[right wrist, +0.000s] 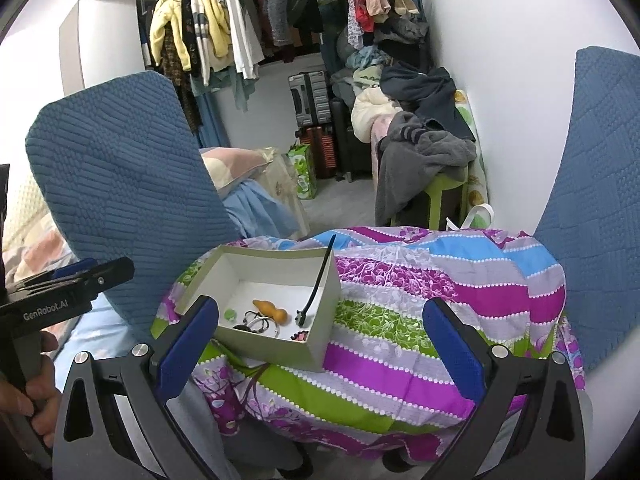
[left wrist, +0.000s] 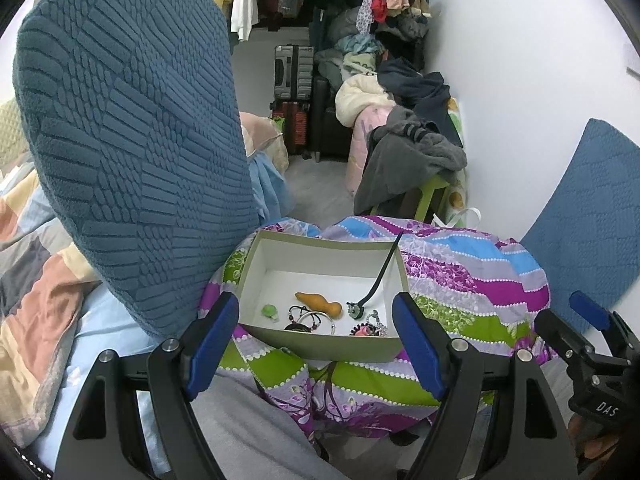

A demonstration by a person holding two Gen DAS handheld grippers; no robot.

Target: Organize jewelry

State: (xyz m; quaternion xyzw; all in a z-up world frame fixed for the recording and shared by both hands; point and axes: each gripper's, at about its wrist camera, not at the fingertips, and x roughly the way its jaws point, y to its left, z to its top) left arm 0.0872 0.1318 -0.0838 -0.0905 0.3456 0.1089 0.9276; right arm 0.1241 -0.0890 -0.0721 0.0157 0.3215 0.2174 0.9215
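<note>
Cluttered with hanging clothes (right wrist: pixel 208 40) at the far end, the bedroom has a patterned quilt (right wrist: pixel 420 320) in front bearing an open box (left wrist: pixel 320 344). Inside lie bracelets (left wrist: pixel 308 318), an orange gourd-shaped piece (left wrist: pixel 320 302) and a black strap (left wrist: pixel 380 280). Near its left and right, the left gripper (left wrist: pixel 320 340) and the right gripper (right wrist: pixel 320 344) both gape wide, holding nothing.

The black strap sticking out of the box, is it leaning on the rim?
Touching. In the right wrist view the black strap crosses the box rim at its right wall and rests there.

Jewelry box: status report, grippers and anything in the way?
Left gripper and right gripper open, empty. Jewelry in open box on patterned cloth. Black strap leans over rim. Path clear.
</note>
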